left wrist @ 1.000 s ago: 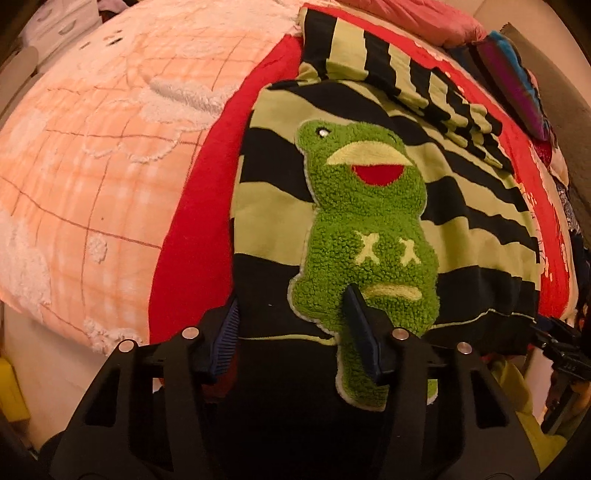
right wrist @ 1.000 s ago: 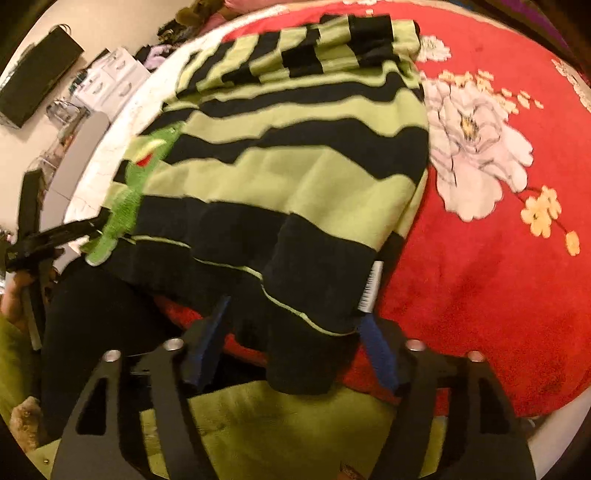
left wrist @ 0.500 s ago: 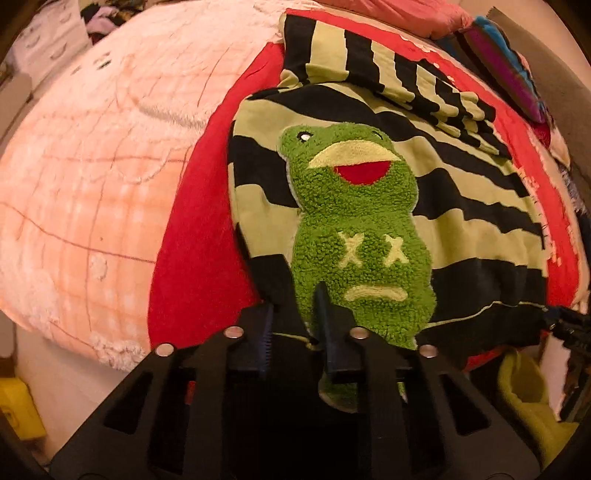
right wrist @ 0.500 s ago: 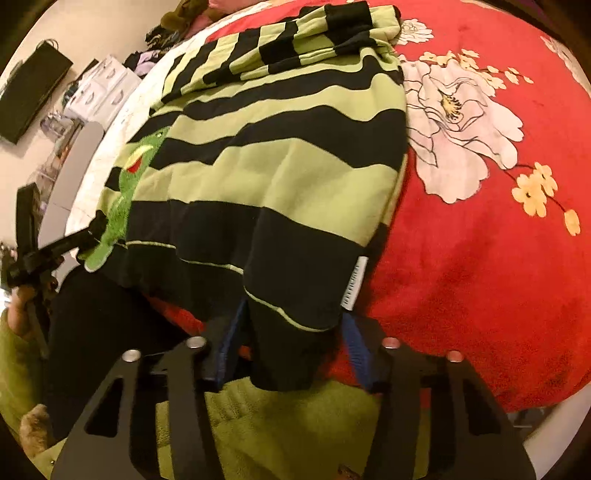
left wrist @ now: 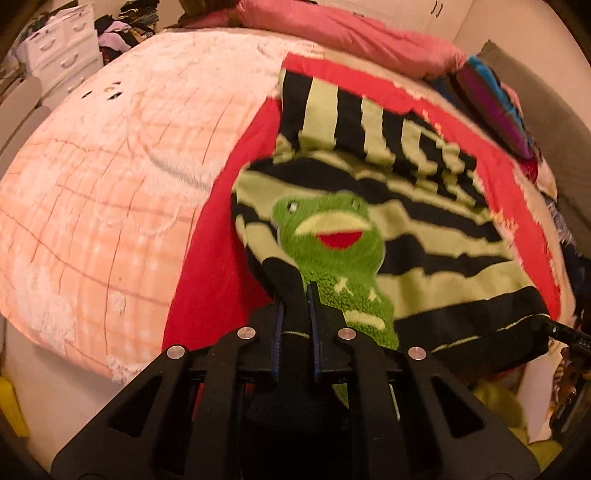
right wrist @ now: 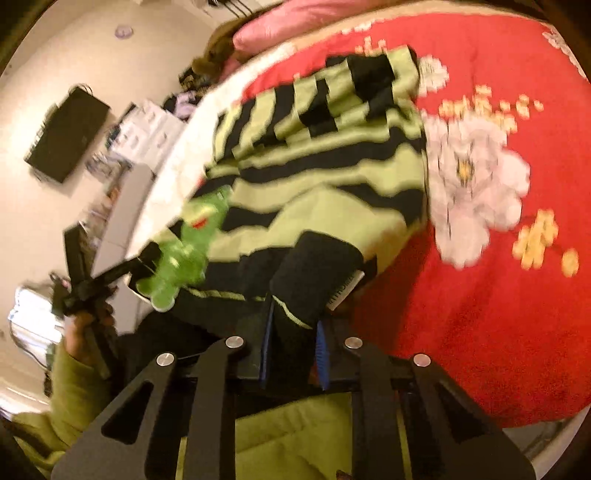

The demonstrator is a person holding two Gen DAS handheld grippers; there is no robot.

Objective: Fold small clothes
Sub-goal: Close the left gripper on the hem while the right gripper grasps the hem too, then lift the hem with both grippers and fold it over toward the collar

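a wide bed is filling both views, half covered by a pale orange checked fleece blanket point(left wrist: 99, 192) and half by a red blanket with white and yellow flowers point(right wrist: 517, 295). a long pink pillow point(left wrist: 343, 33) is lying across the far end, and white drawer units point(left wrist: 61, 44) are standing by the wall beyond the bed.

the small black and lime-green striped sweater with a fuzzy green frog patch point(left wrist: 406, 229) is lying on the red blanket, its striped sleeve folded across the top and its black hem hanging toward the near edge of the bed. the frog patch point(left wrist: 332, 254) is sitting on the sweater's front, just beyond the left tool.

the left gripper point(left wrist: 294, 295) is standing with its blue-lined fingers point(left wrist: 312, 325) pressed together on a bunched fold of the black hem beside the frog's lower end, the cloth pulled up into a ridge between them. in the right wrist view this same tool is showing at the sweater's far corner, carried by a hand point(right wrist: 86, 332) in a lime-green sleeve point(right wrist: 62, 402).

the right gripper point(right wrist: 293, 314) is closing its jaws on the other hem corner; a thick roll of black fabric with a thin green line is filling the gap between the pads, and a small white label point(right wrist: 343, 291) is sticking out just beside it. both views are blurring.
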